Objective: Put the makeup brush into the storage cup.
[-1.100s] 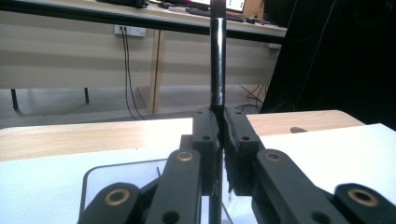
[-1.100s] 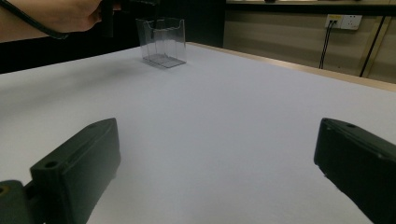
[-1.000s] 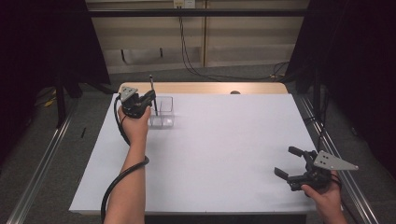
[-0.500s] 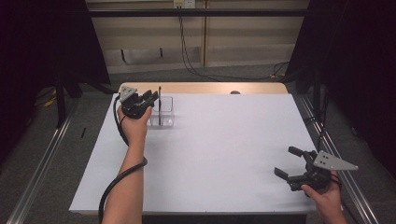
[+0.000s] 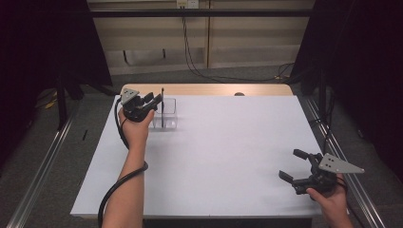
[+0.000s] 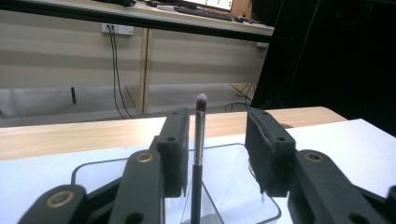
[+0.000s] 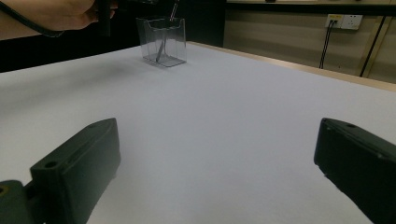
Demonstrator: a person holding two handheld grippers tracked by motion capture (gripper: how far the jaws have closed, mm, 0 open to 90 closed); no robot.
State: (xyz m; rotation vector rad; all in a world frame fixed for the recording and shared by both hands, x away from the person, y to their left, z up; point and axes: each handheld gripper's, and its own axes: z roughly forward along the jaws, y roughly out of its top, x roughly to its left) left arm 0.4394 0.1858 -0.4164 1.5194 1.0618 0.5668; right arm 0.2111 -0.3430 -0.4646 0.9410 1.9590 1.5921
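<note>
You get even, soft light from overhead on the white table, which reads bright without harsh glare, while both sides of the high view fall into near-black curtain. Shadows under the forearms are faint and short. In the left gripper view the near jaws are soft and out of focus, the brush and back wall sharper. In the right gripper view the table surface looks slightly washed, and the clear holder catches dim reflections.

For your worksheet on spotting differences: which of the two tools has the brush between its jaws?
The left tool, at the clear holder; the brush stands between its open jaws.
</note>
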